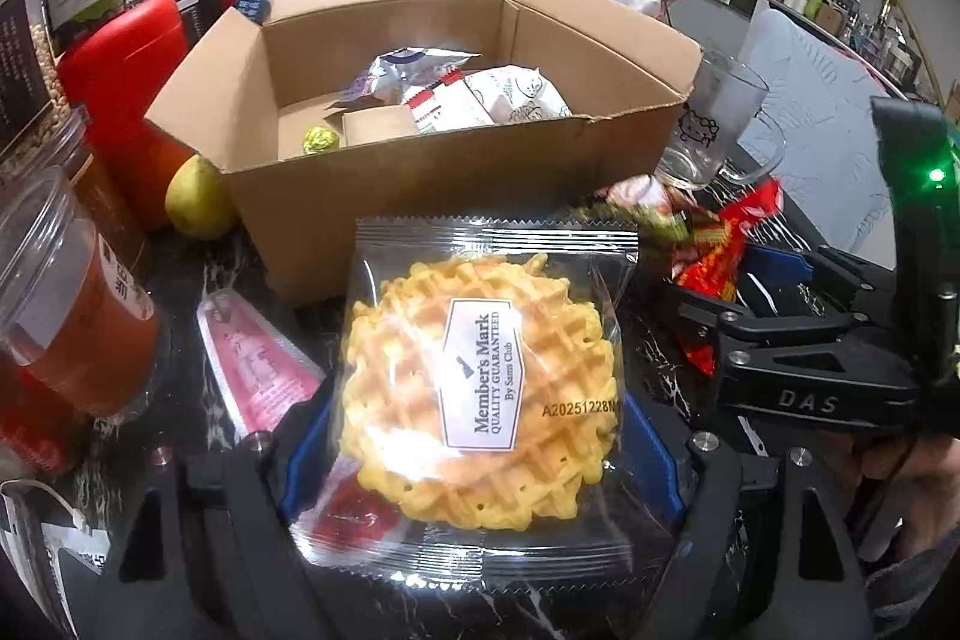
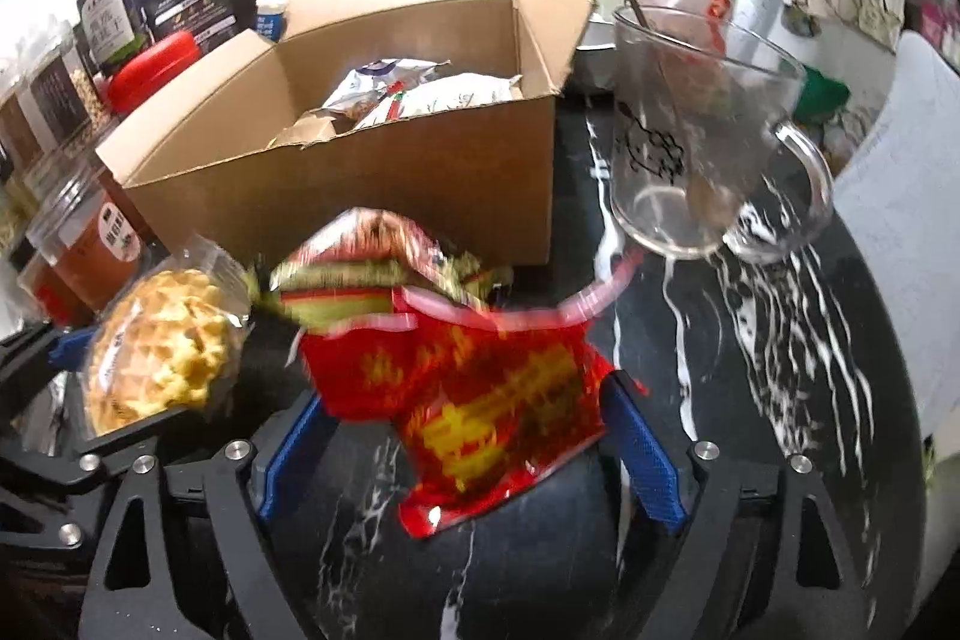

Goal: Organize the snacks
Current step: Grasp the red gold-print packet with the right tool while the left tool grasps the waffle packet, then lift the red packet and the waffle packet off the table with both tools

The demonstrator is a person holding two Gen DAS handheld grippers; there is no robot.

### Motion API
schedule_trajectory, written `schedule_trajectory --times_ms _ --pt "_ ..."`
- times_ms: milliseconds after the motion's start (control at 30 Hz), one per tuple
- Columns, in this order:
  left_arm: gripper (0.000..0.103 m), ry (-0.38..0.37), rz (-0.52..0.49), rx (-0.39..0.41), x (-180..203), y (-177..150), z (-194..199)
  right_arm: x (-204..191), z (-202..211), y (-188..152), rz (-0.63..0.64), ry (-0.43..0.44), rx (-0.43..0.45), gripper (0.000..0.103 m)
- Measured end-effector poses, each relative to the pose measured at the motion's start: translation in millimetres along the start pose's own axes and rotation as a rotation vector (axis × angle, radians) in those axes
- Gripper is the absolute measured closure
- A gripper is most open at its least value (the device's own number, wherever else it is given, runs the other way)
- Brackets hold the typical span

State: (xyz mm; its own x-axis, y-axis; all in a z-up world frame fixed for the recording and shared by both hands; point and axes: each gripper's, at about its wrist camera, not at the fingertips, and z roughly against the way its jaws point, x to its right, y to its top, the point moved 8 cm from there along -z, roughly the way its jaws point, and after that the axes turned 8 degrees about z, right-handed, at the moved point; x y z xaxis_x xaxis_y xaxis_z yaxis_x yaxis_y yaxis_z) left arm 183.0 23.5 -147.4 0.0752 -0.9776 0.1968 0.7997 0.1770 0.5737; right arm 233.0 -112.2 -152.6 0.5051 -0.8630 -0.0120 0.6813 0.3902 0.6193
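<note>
Two views: each is taken in turn below.
Left wrist view, left gripper (image 1: 480, 451): a clear-wrapped waffle packet (image 1: 483, 400) is held between the blue pads (image 1: 651, 460); the jaws stand wide and are closed against the sides of the wrapper.
Left wrist view, waffle packet: it is carried above the dark marbled table (image 1: 672, 400), just in front of the cardboard box (image 1: 420, 172).
Left wrist view, cardboard box: its flaps are open, and several wrapped snacks (image 1: 456, 91) are seen lying inside.
Left wrist view, surroundings: a pink sachet (image 1: 258, 358) lies flat on the table at the left; a yellow-green pear (image 1: 198, 199) rests against the box corner; a glass mug (image 1: 717, 124) stands to the right of the box.
Left wrist view, right gripper (image 1: 780, 304): it is seen at the right edge, with a red snack bag (image 1: 714, 268) at its tips.
Right wrist view, right gripper (image 2: 468, 436): the red snack bag (image 2: 480, 388) hangs between the wide jaws and is blurred; whether the pads (image 2: 648, 460) press on it cannot be told, though the bag is clear of the table (image 2: 720, 400).
Right wrist view, red snack bag: it is placed in front of the cardboard box (image 2: 360, 184), near its front wall.
Right wrist view, waffle packet (image 2: 162, 346): it is seen at the left, held in the left gripper (image 2: 120, 400).
Right wrist view, glass mug (image 2: 708, 130): it stands right of the box, with a spoon (image 2: 636, 10) inside.
</note>
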Motion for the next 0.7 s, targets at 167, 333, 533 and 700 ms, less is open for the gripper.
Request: schedule_trajectory --times_ms 167,333,533,700 --pt "0.021 -0.013 0.008 -0.004 -1 0 0 2 -15 0 0.011 0.008 -0.04 0.015" --pt "0.021 -0.02 0.025 -0.011 -5 0 -3 9 -13 -6 0.015 -0.046 -0.039 0.038" --pt "0.021 -0.015 0.032 -0.006 -8 -3 1 12 -4 -12 -0.016 -0.04 -0.02 0.042" --pt "0.021 -0.024 0.044 -0.013 -7 -10 7 12 6 -22 -0.061 -0.026 -0.016 0.042"
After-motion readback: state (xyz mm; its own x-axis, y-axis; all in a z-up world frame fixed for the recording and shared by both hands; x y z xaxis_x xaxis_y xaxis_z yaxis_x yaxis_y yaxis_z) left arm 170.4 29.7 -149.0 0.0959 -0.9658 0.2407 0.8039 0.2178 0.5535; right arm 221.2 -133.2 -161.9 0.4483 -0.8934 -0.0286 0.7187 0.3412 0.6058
